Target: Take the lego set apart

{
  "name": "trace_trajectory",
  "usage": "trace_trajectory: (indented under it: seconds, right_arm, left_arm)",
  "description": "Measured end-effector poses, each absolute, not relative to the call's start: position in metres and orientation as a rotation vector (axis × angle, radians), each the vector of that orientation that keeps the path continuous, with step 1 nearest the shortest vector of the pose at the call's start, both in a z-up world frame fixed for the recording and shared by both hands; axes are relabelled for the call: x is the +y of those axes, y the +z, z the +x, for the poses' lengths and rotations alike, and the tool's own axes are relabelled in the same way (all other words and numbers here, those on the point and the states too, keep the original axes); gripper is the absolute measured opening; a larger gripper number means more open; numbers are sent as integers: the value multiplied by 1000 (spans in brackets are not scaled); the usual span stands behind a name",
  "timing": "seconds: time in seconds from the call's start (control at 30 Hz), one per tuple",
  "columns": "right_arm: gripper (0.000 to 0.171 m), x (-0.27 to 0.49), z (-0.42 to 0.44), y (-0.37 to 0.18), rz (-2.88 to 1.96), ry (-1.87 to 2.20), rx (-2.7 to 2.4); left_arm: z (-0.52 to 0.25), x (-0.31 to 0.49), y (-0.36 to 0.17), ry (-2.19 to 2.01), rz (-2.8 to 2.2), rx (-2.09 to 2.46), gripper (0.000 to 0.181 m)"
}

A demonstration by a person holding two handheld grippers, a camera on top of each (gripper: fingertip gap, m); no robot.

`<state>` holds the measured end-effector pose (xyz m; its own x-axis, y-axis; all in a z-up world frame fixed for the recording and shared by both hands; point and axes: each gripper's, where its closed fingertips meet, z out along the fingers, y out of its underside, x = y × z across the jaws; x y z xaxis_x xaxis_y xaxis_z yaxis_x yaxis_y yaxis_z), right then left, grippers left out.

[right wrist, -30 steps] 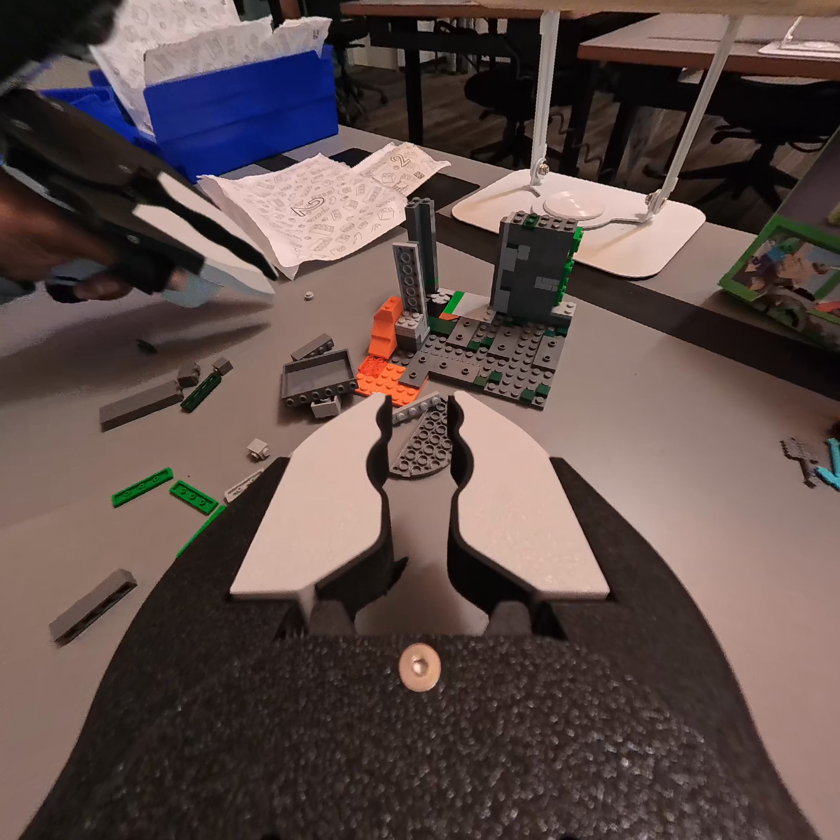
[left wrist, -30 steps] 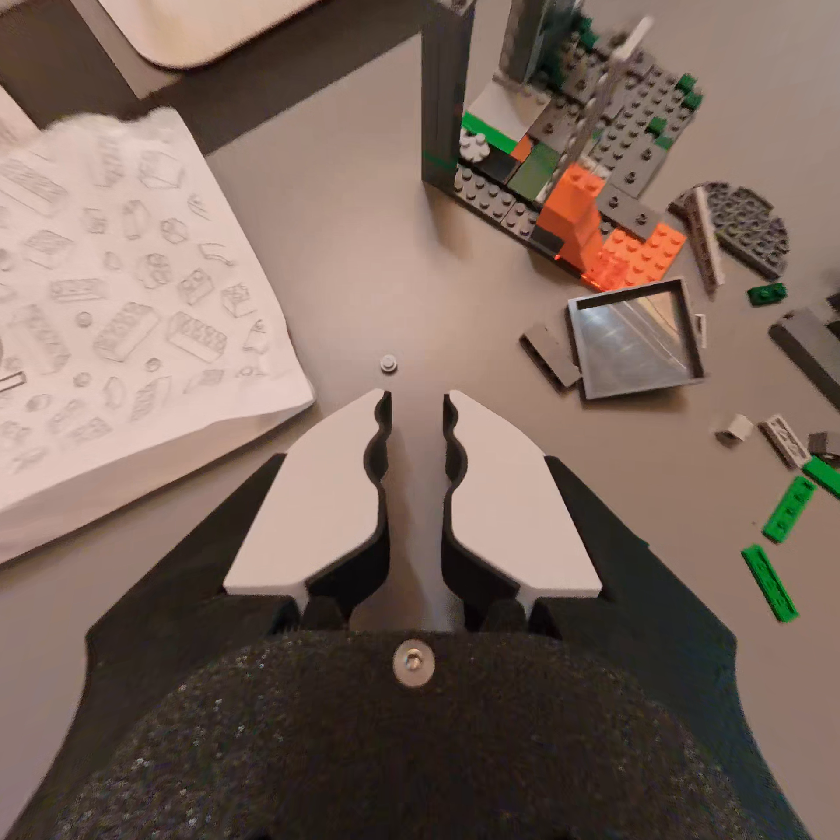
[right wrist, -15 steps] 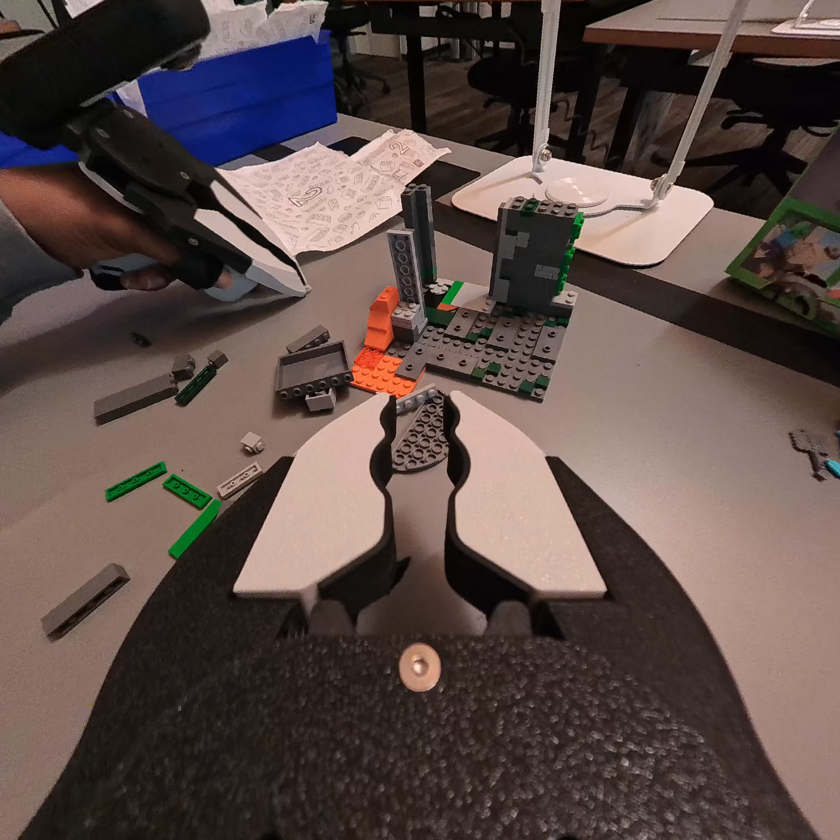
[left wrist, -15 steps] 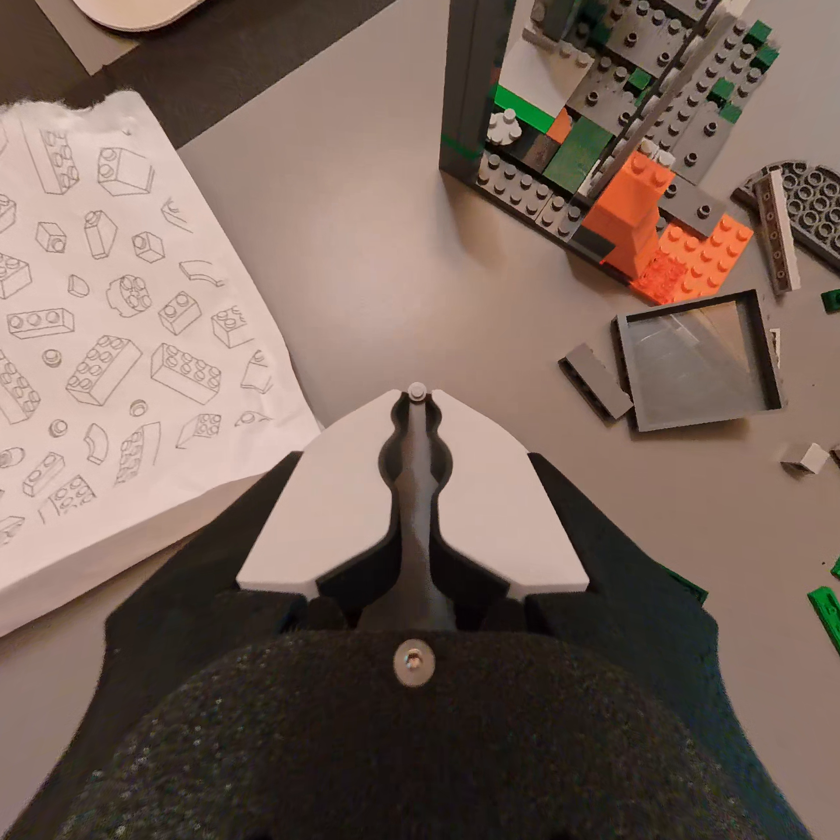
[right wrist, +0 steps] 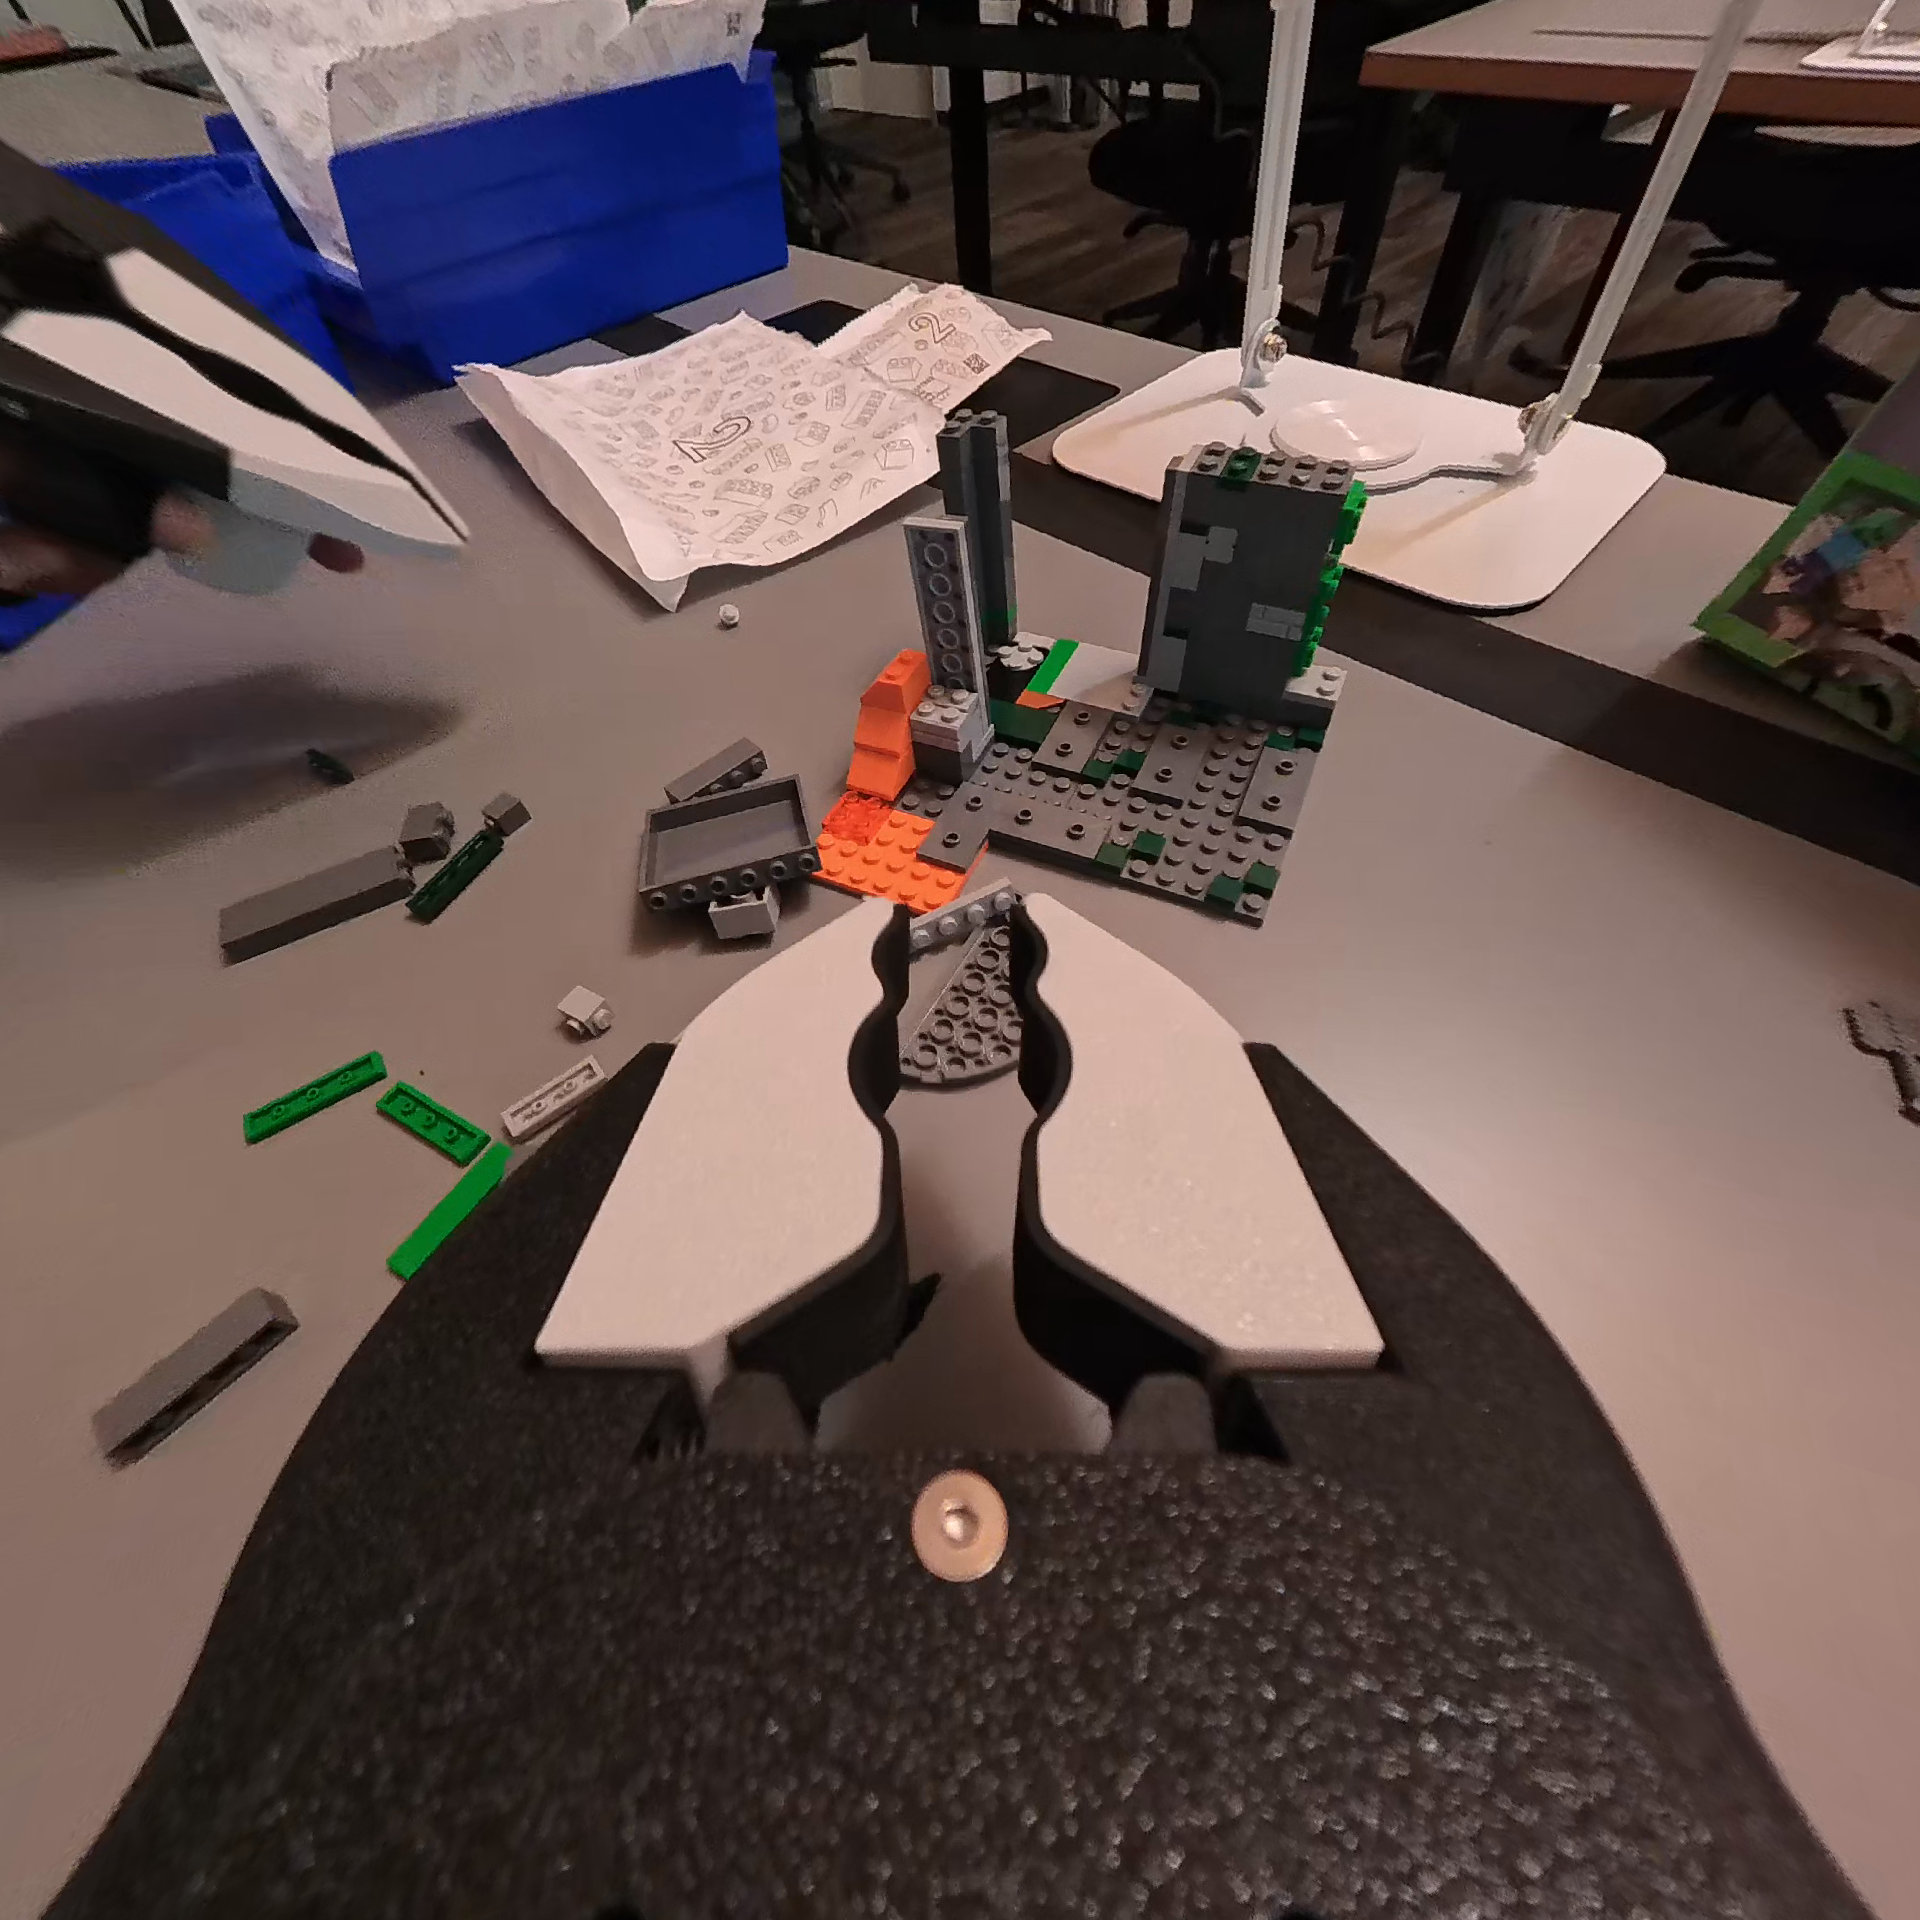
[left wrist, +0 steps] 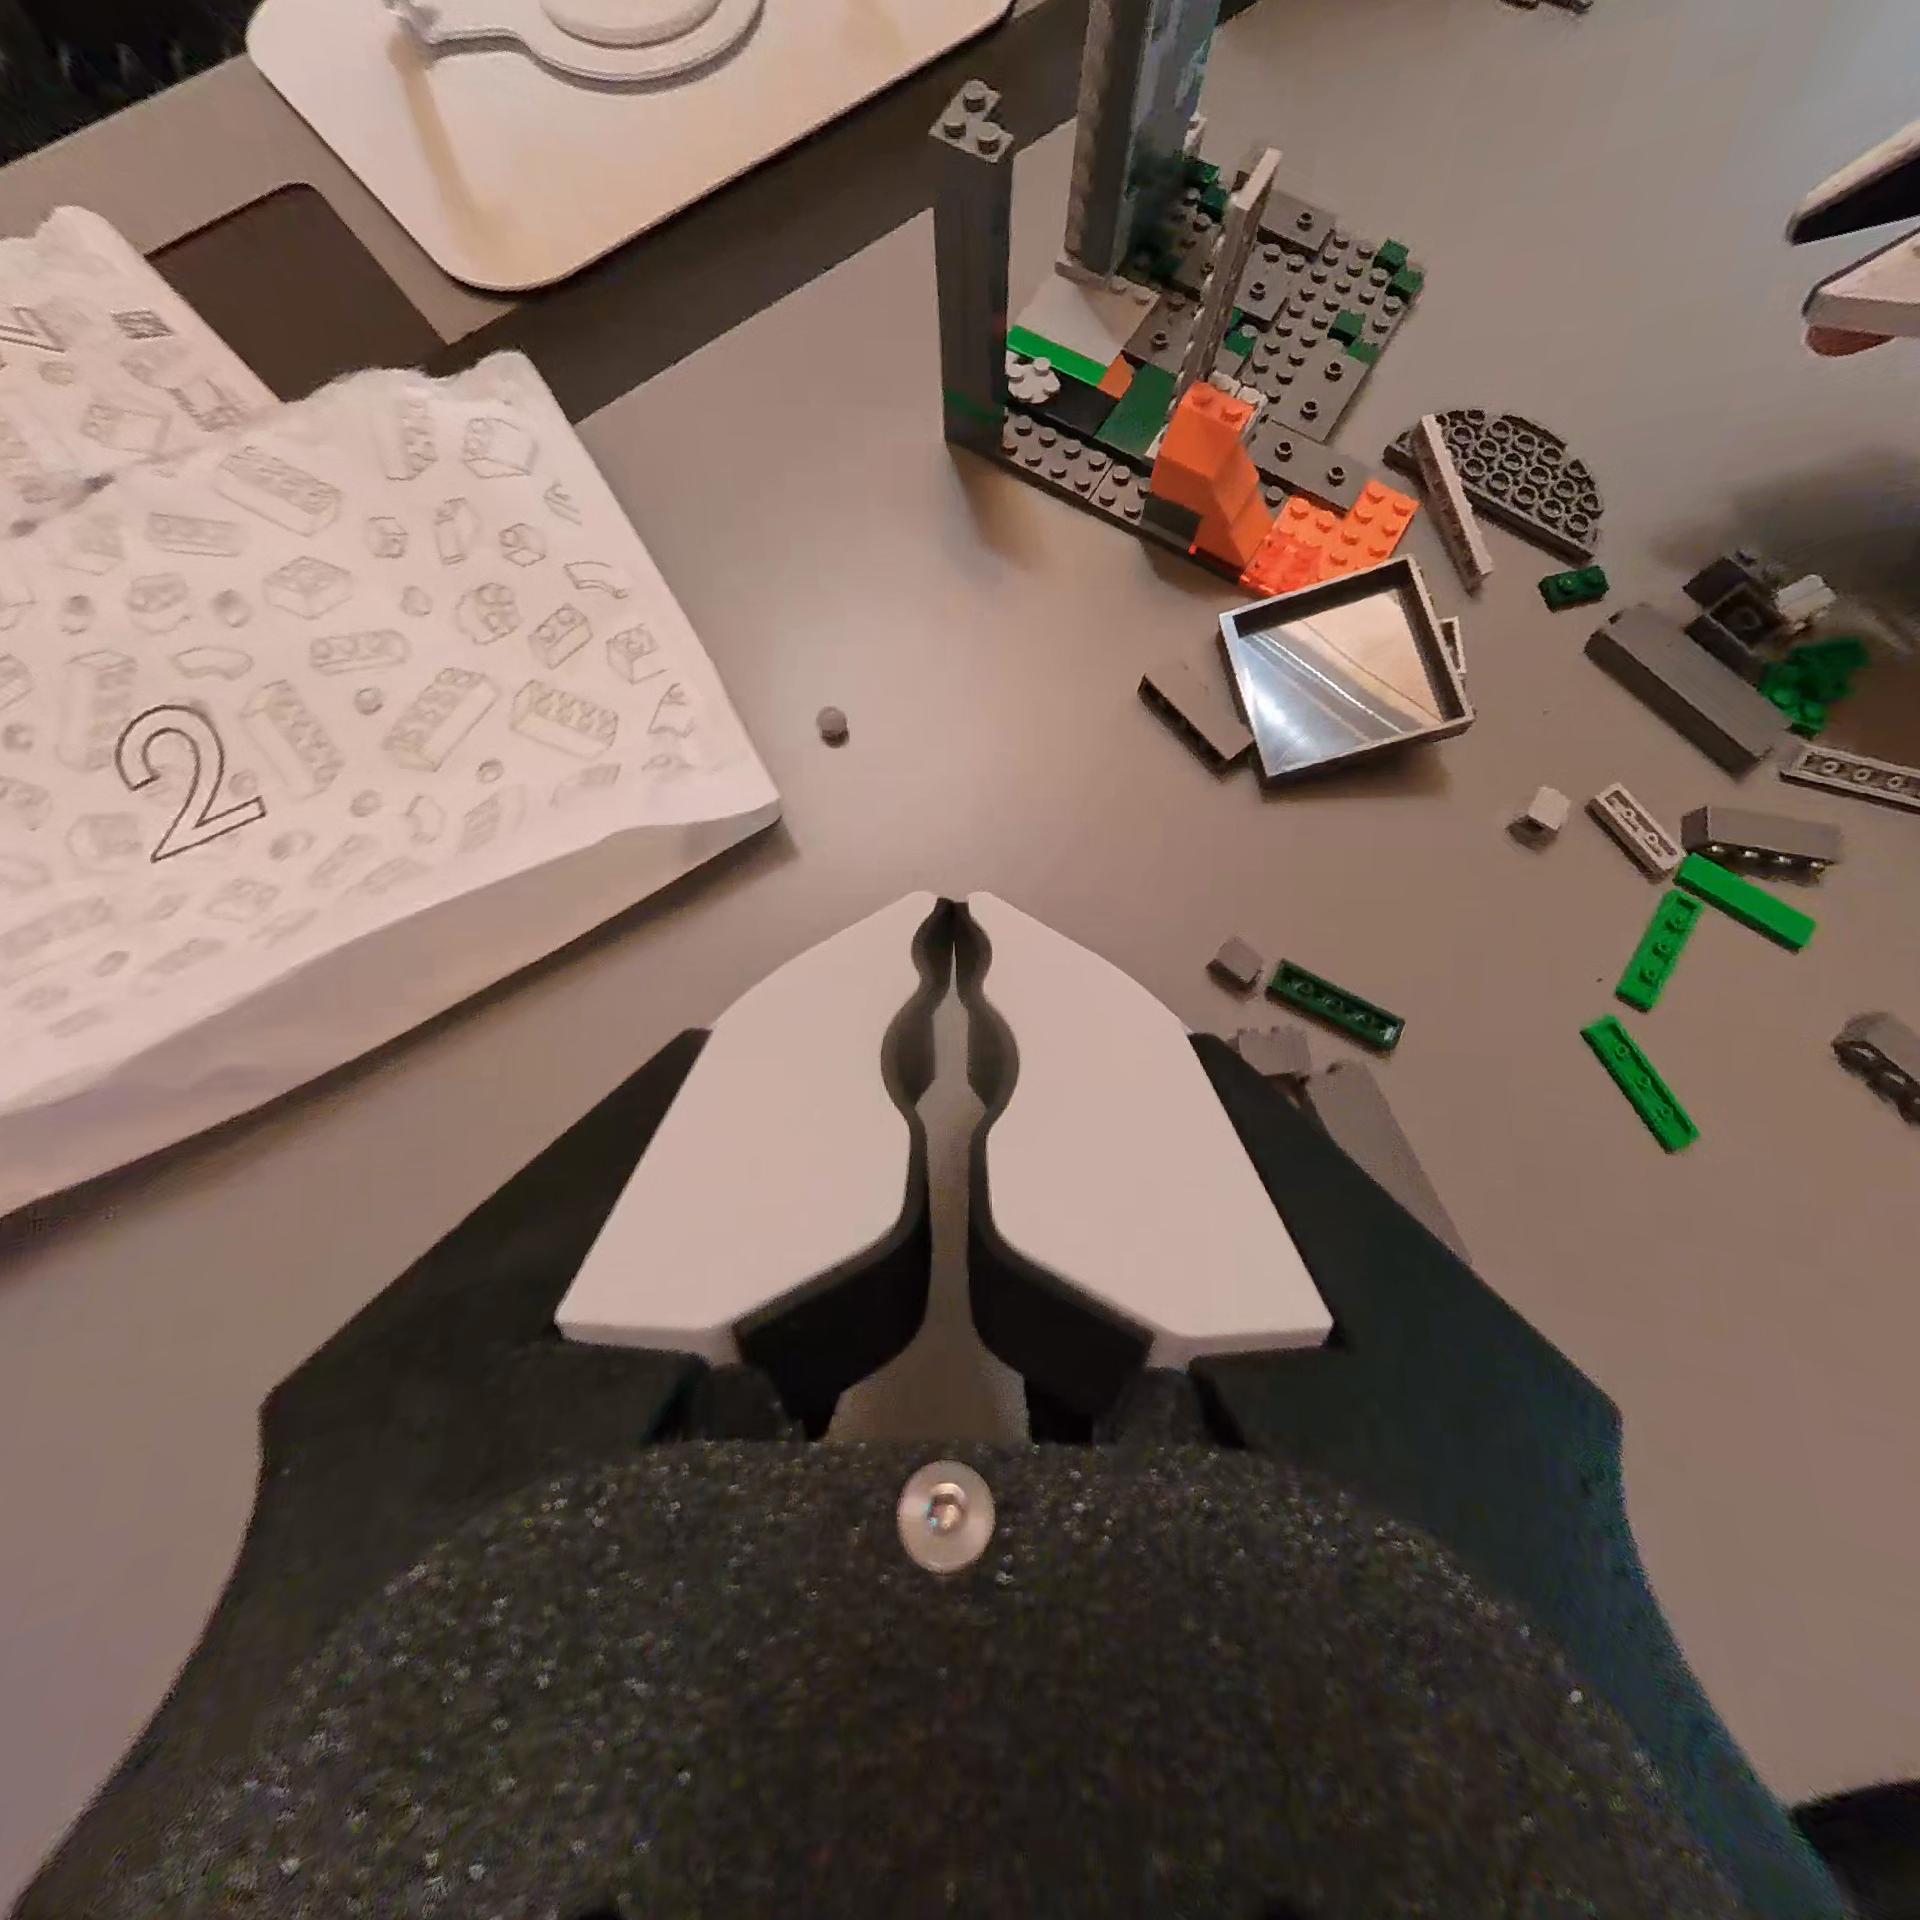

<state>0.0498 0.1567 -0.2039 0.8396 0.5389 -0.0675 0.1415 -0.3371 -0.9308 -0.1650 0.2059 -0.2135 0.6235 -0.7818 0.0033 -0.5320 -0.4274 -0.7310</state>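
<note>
The lego set [left wrist: 1288, 312] stands on a grey table, with dark grey towers, an orange slope and green bits on a studded base; it also shows in the right wrist view [right wrist: 1143, 769]. A tiny grey round stud [left wrist: 831, 724] lies loose by the paper bag. My left gripper [left wrist: 951, 909] is shut and empty, held above the table short of the stud; it also shows in the right wrist view [right wrist: 452, 535]. My right gripper [right wrist: 956, 914] is open and empty over a dark grey half-round plate [right wrist: 961, 1023], in front of the set.
A printed paper bag [left wrist: 312, 675] lies left of the set. A white lamp base [right wrist: 1455, 499] stands behind the set, with a blue bin [right wrist: 561, 208] at the back left and a green box [right wrist: 1829, 603] at the right. A grey frame piece [left wrist: 1340, 665], green plates [left wrist: 1662, 945] and grey bricks are scattered about. One gripper's finger ends stand about 25 cm off the other's. My left tips are about 20 cm from the dark grey half-round plate [right wrist: 961, 1023], my right tips only 6 cm. It is also in sight in the left wrist view [left wrist: 1537, 498].
My left gripper shut around the small stud, then drew back and up with nothing in it; the stud stays on the table. My right gripper has barely moved.
</note>
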Motion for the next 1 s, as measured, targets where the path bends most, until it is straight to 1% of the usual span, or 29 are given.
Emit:
trace_trajectory:
  seconds: [0.03,0.1,0.17,0.3,0.4,0.5,0.6,0.7,0.8,1.0]
  right_arm:
    - [18,158,49,-204,-1898,448,-510]
    - [18,158,47,-203,-1897,452,-512]
    - [18,157,46,-202,-1894,445,-520]
    - [18,154,48,-205,-1902,426,-532]
    - [18,155,51,-203,-1901,437,-519]
    - [18,155,54,-203,-1900,435,-515]
    - [18,156,55,-204,-1905,440,-512]
    - [17,157,55,-207,-1913,438,-516]
    - [17,157,55,-210,-1923,434,-525]
    - [17,156,54,-211,-1929,429,-532]
  left_arm:
    - [-168,207,-213,-456,-2138,1015,0]
    - [-168,212,-221,-479,-2171,992,13]
    - [-159,219,-233,-521,-2205,969,20]
    - [-142,243,-252,-470,-2234,968,20]
    - [-133,258,-256,-459,-2257,973,21]
    - [-125,265,-260,-453,-2274,1021,27]
    - [-123,269,-269,-418,-2294,1067,27]
    - [-123,272,-269,-400,-2284,1065,20]
    - [-125,271,-269,-395,-2278,1072,8]
    - [-126,268,-269,-360,-2239,1095,7]
